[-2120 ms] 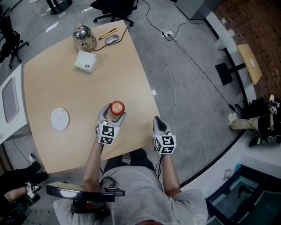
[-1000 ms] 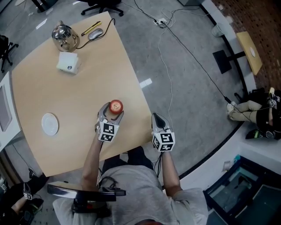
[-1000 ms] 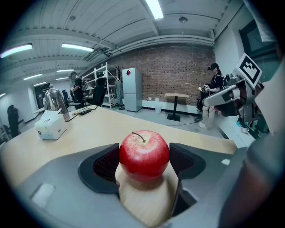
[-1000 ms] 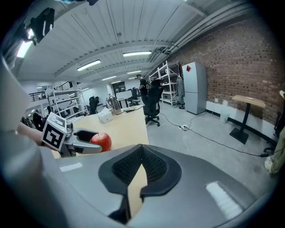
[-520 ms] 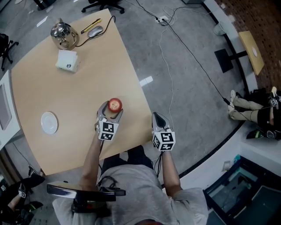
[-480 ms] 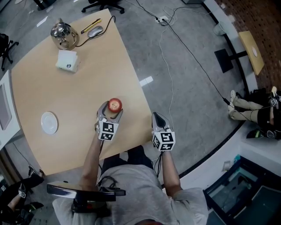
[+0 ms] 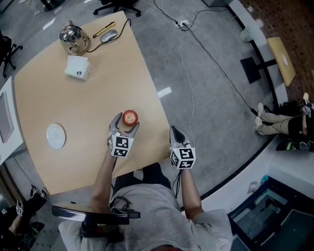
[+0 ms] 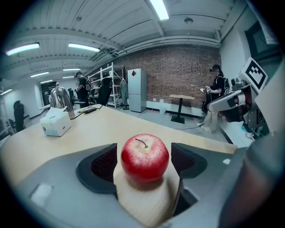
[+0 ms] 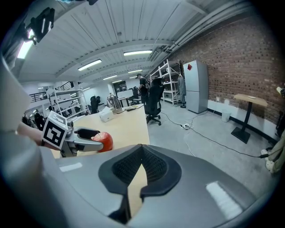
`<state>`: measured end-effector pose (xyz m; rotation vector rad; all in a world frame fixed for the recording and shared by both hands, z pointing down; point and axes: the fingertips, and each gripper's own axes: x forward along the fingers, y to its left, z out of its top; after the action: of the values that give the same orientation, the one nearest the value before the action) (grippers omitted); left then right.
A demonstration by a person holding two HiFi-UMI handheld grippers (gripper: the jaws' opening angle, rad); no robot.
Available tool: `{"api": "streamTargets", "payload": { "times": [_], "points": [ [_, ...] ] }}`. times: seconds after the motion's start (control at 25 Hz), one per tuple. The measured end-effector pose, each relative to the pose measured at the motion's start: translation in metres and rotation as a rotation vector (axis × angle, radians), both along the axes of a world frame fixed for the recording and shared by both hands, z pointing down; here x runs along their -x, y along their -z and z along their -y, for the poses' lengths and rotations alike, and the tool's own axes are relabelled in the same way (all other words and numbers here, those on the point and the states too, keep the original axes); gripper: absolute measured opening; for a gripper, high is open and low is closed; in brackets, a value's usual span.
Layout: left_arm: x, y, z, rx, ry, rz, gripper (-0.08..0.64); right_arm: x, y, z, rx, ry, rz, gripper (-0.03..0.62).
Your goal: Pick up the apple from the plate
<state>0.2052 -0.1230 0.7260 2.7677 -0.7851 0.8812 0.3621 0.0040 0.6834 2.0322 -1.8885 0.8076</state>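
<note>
left gripper (image 7: 126, 124): jaws just opening, released; round red apple (image 8: 144, 158) sits free between them on pale wooden table (image 7: 73, 108). right gripper (image 9: 141, 151) clenched, empty. best withdrawn straight rearward, pads clearing both flanks.

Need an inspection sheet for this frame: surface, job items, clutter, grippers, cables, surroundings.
Surface: pale wooden table.
Job's things: apple upright on the table, off the plate, which lies empty further left.
Clutter: tissue box, kettle, mouse, yellow tool, all at the far end.
Grippers: left gripper fingers have just been opening, apart either side of the apple, not pressing it; right gripper shut, empty, by the table's edge.
Cables: mouse cable on the table; floor cables.
Surroundings: office chair, brick wall.
</note>
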Motion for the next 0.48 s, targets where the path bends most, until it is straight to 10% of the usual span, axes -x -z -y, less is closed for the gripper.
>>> {"api": "streamTargets", "payload": {
  "times": [0.48],
  "points": [
    [0.009,0.034,-0.006,-0.045,0.017,-0.045,0.387,0.016,0.013,0.011,-0.033,0.029,-0.006,0.006]
  ]
}}
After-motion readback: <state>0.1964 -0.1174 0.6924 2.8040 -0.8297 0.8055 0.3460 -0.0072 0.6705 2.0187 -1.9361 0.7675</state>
